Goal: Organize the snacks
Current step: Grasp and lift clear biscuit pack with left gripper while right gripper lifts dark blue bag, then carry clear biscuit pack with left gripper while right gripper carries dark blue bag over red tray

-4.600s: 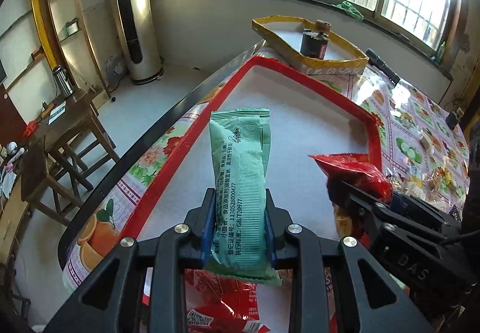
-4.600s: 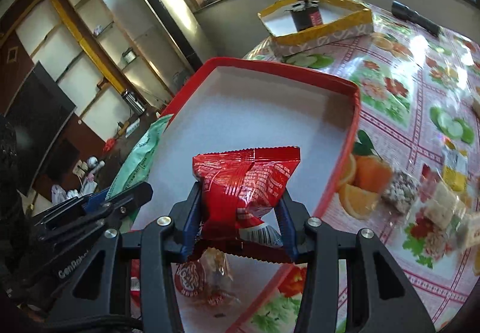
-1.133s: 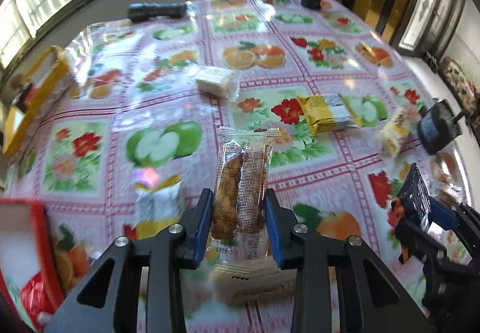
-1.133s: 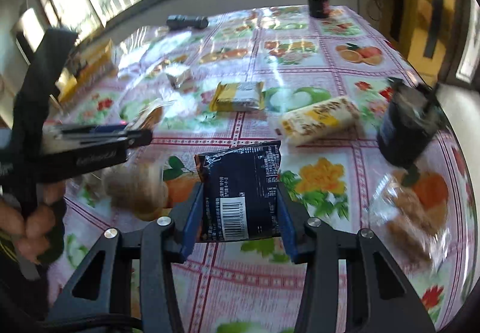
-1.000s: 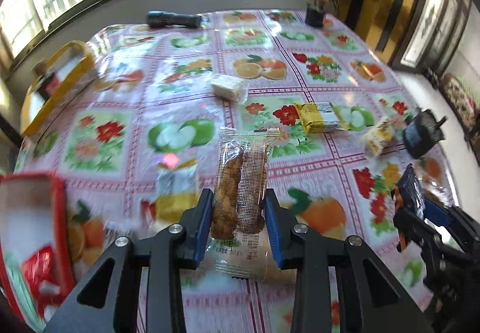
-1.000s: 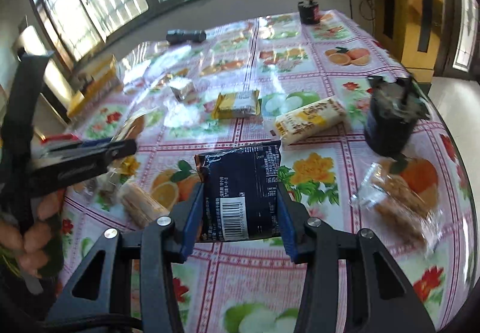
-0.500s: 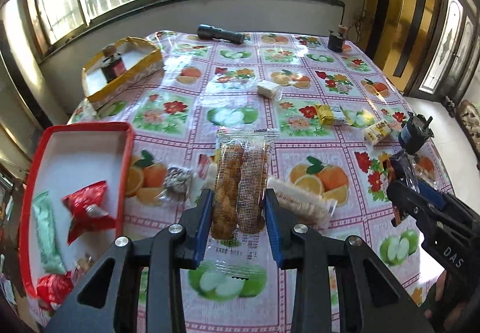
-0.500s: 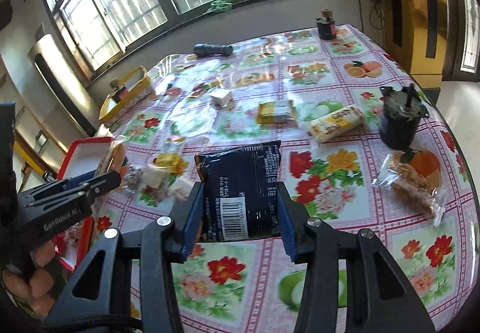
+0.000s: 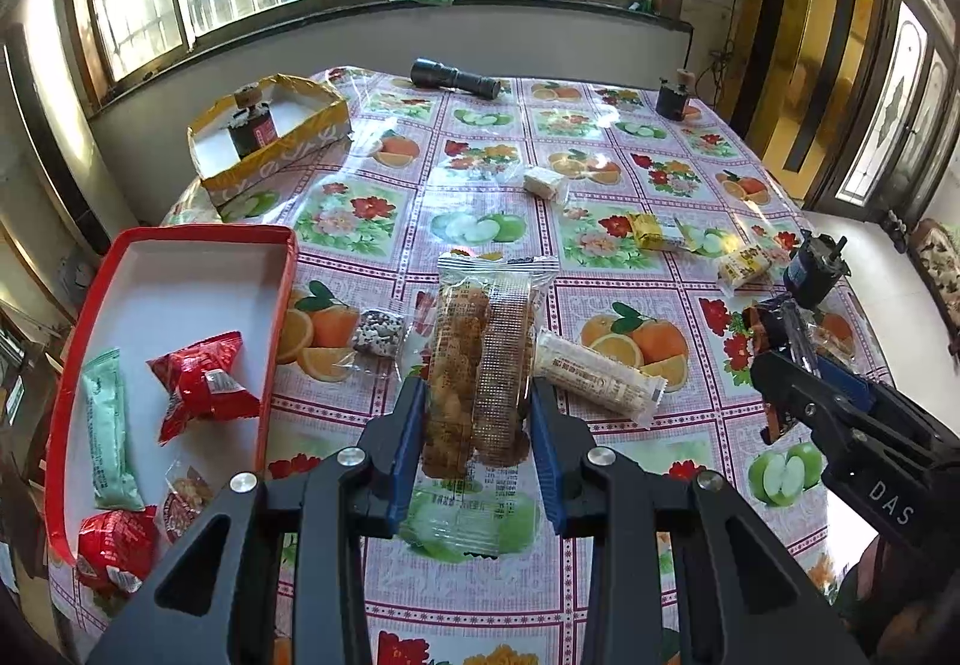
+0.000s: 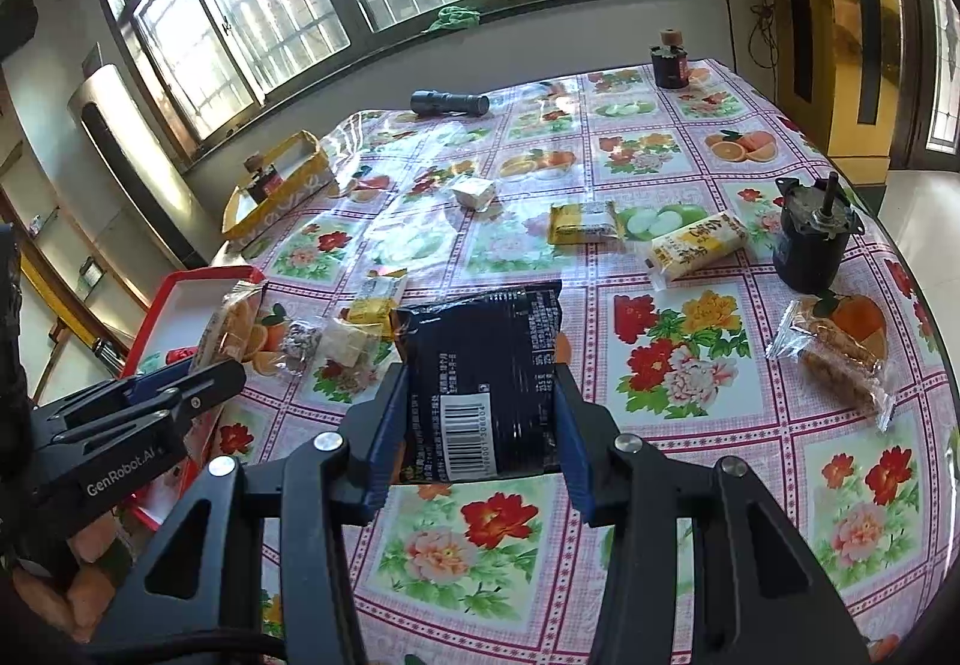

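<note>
White lettering reads "DAS" on the right gripper (image 9: pixel 780 359) as seen from the left wrist, and "GenRobot.AI" on the left gripper (image 10: pixel 222 365) as seen from the right wrist. A barcode shows on the dark snack packet (image 10: pixel 483 383); its small print is too fine to read.

Both grippers are narrowed onto snacks held above the table (image 9: pixel 708 461). The left gripper's blue pads (image 9: pixel 408 437) clamp a clear biscuit packet (image 9: pixel 483 365) upright. The right gripper pinches the dark snack packet between its pads.

At the table's left edge sits the red tray (image 9: pixel 276 341), holding a green sachet (image 9: pixel 108 425) and red packets (image 9: pixel 204 383), with its far half bare. Loose snacks lie across the fruit-print cloth, among them a white bar (image 9: pixel 600 374) just beside the held biscuits. A yellow box (image 9: pixel 282 155) stands near the window, and a dark motor (image 10: pixel 810 239) near the right rim.
</note>
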Available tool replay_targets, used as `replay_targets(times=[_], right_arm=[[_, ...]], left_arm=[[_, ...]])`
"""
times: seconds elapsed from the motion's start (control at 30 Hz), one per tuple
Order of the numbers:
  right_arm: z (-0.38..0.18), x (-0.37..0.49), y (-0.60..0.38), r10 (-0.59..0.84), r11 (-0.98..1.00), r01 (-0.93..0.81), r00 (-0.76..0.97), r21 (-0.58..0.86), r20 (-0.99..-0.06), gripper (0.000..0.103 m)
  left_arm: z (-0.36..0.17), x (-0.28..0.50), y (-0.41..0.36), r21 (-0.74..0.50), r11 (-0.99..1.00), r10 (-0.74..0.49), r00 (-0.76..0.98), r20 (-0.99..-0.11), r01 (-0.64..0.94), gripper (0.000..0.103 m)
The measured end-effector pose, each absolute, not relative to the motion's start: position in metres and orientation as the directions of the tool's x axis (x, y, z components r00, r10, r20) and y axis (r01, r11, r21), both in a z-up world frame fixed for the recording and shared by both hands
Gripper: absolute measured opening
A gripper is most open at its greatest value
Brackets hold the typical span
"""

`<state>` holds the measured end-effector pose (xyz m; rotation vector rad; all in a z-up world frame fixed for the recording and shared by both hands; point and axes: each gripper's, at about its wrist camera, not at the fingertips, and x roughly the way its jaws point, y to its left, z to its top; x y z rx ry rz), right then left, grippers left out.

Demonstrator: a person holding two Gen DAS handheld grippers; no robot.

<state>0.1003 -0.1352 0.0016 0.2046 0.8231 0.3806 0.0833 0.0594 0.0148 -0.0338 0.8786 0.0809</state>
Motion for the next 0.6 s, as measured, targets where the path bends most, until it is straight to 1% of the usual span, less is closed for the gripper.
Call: replay_targets(times=[0.6], right_arm=[[0.008,0.095,-0.09,0.419,0.907,-0.321,0.603,0.274,-0.679,0.048]], left_arm=[[0.023,0.062,0.096,0.002,0.982,0.127,0.642,-0.756,-0.191,0.033]])
